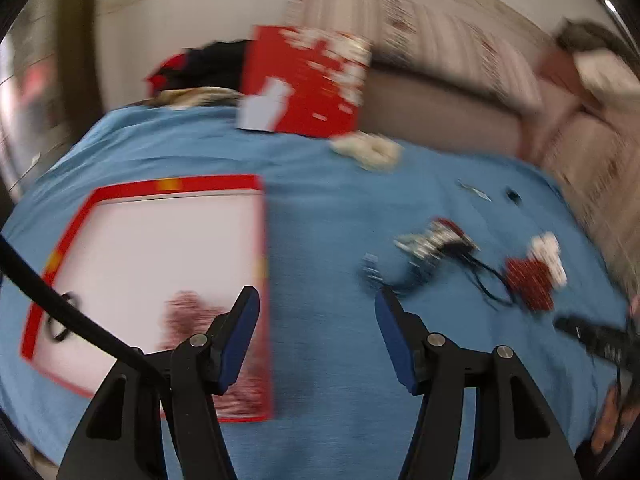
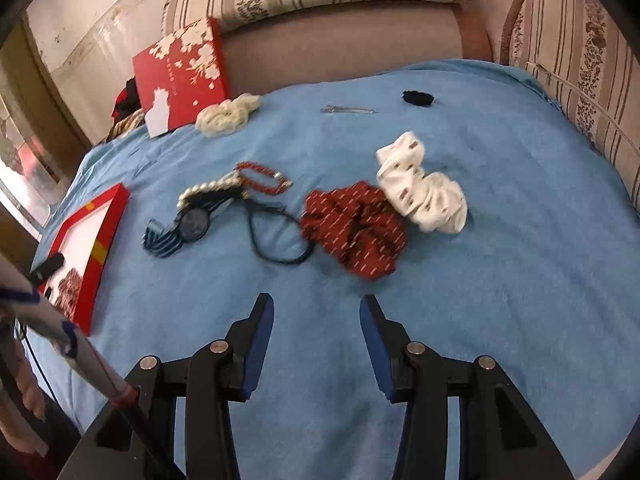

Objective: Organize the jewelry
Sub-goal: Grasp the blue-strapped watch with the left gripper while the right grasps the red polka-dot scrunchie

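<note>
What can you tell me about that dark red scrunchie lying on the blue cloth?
The red scrunchie is a gathered ring of soft fabric, dark red with small pale dashes. It lies flat and crumpled on the blue cloth. Its upper right edge touches the white scrunchie, and a dark hair tie loops against its left side. Neither hand-held gripper touches it.

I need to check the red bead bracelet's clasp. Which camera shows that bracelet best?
The right wrist view: the red bead bracelet is sharp there, looped beside the pearl strand. The left wrist view shows only a motion-blurred red smear.
</note>
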Action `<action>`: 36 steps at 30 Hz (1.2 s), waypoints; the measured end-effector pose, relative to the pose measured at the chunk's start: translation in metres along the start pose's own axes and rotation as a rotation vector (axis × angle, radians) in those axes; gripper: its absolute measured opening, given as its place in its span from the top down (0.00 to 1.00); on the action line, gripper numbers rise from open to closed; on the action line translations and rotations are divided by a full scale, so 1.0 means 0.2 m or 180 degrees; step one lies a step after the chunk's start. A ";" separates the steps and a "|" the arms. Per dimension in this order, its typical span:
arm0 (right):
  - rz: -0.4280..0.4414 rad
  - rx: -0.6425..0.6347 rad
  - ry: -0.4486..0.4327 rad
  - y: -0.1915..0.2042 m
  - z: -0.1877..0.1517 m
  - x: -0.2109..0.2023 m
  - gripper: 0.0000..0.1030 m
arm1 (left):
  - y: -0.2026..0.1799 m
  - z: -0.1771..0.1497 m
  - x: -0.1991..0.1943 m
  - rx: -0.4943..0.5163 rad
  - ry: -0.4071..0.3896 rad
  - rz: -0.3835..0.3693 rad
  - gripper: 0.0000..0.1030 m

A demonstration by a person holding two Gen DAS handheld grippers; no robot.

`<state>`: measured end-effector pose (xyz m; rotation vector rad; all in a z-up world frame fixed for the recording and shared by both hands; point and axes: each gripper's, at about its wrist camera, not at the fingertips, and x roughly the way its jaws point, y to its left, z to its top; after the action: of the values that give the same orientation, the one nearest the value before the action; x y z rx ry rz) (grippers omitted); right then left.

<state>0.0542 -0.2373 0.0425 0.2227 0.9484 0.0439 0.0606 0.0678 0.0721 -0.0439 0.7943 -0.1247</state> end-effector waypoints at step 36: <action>0.0178 0.0020 -0.0085 -0.15 0.13 0.18 0.52 | -0.23 -0.07 0.43 -0.0131 0.1166 -0.1041 0.84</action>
<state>0.0947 -0.2668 0.0218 0.2550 0.9159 0.0893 0.1061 0.0119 0.0060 -0.1944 1.1519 -0.4353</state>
